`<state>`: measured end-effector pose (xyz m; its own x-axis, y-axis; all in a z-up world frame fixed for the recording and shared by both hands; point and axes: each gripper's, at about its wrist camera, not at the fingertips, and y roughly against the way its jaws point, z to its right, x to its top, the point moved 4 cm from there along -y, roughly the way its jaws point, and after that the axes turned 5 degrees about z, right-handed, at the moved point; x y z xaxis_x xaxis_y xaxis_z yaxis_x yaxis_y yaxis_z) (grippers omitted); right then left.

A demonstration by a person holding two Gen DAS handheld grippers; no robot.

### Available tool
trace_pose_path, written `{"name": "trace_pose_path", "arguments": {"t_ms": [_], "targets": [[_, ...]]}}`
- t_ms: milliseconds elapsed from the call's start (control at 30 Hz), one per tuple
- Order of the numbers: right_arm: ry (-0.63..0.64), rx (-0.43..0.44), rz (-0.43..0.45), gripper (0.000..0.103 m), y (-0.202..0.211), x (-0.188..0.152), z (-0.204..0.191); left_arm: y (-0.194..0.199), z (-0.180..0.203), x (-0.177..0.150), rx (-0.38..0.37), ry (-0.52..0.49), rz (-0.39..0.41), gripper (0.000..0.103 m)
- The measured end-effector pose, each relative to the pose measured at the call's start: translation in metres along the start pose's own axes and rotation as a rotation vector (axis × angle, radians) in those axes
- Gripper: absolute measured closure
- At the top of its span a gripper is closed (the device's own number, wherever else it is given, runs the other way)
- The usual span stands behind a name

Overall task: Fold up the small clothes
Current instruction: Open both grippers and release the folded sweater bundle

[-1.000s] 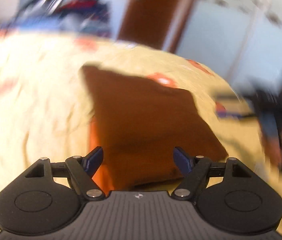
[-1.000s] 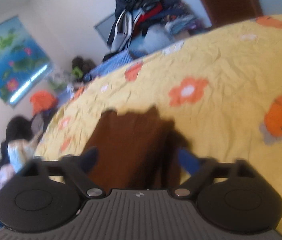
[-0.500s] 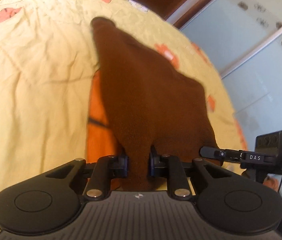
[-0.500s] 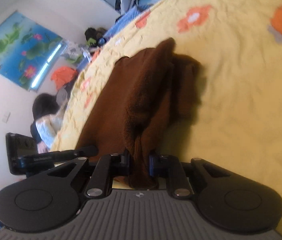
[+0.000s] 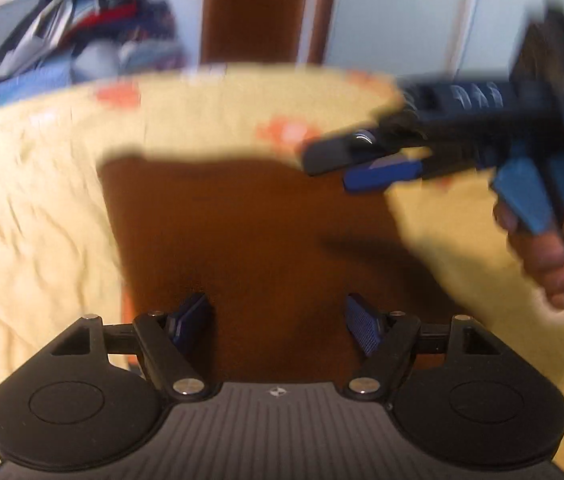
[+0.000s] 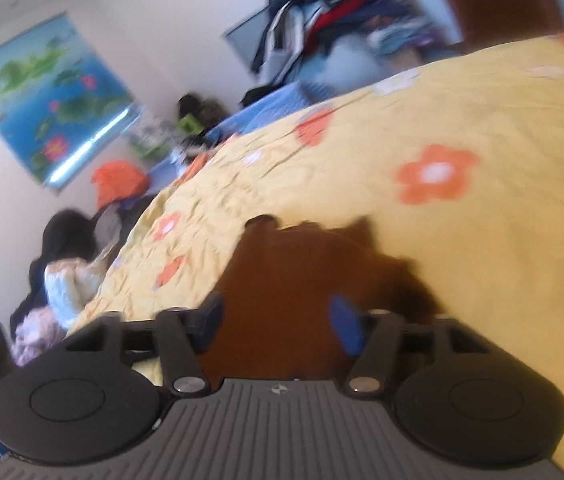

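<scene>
Both tools just opened wide | left tool [image 5: 277, 322]; right tool [image 6: 277, 322] | gripping nothing; brown cloth [image 5: 249, 240] lies beneath

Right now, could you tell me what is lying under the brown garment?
The brown garment lies on the yellow flowered bedspread; an orange patch shows at its left edge. The rest beneath is covered.

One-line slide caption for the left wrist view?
Open left gripper above brown cloth lying on the yellow flowered bedspread; right gripper enters from the right.
</scene>
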<state>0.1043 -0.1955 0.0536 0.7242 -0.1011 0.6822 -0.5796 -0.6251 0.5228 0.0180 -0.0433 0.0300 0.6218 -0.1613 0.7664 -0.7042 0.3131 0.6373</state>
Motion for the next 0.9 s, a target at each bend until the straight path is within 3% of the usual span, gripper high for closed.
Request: {"name": "trace_pose_path", "arguments": {"t_ms": [67, 100, 233, 333, 400, 500, 567, 667, 700, 767, 900], "targets": [[0.076, -0.124, -0.094, 0.027, -0.031, -0.012, 0.017, -0.003, 0.005, -0.003, -0.001, -0.040, 0.035, 0.025], [0.124, -0.164, -0.069, 0.027, -0.033, -0.016, 0.025, -0.003, 0.004, -0.004, 0.000, -0.036, 0.038, 0.025], [0.097, -0.174, -0.105, 0.027, -0.036, -0.009, 0.035, -0.010, 0.002, -0.003, -0.021, -0.019, 0.041, 0.025], [0.163, -0.250, -0.080, 0.028, -0.031, 0.017, 0.004, -0.011, -0.002, -0.002, -0.028, -0.020, 0.041, 0.024], [0.184, -0.154, -0.045, 0.028, -0.031, 0.031, -0.023, -0.008, 0.002, -0.004, -0.031, -0.019, 0.043, 0.022], [0.187, -0.017, -0.105, 0.022, -0.065, 0.039, -0.051, -0.005, 0.004, -0.007, -0.032, -0.023, 0.045, 0.022], [0.208, -0.013, -0.181, 0.021, -0.103, 0.037, -0.059, -0.009, 0.003, -0.006, -0.033, -0.026, 0.046, 0.022], [0.203, -0.081, -0.291, 0.021, -0.155, 0.019, -0.043, -0.011, 0.001, -0.008, -0.030, -0.032, 0.049, 0.022], [0.227, -0.042, -0.225, 0.018, -0.157, 0.017, -0.039, -0.011, 0.001, -0.009, -0.029, -0.037, 0.054, 0.022], [0.181, -0.002, -0.192, 0.012, -0.155, 0.014, -0.031, -0.012, 0.002, -0.012, -0.028, -0.056, 0.069, 0.022], [0.164, -0.053, -0.177, 0.024, -0.132, 0.015, -0.034, 0.006, -0.008, -0.012, -0.042, -0.011, 0.120, 0.022]]}}
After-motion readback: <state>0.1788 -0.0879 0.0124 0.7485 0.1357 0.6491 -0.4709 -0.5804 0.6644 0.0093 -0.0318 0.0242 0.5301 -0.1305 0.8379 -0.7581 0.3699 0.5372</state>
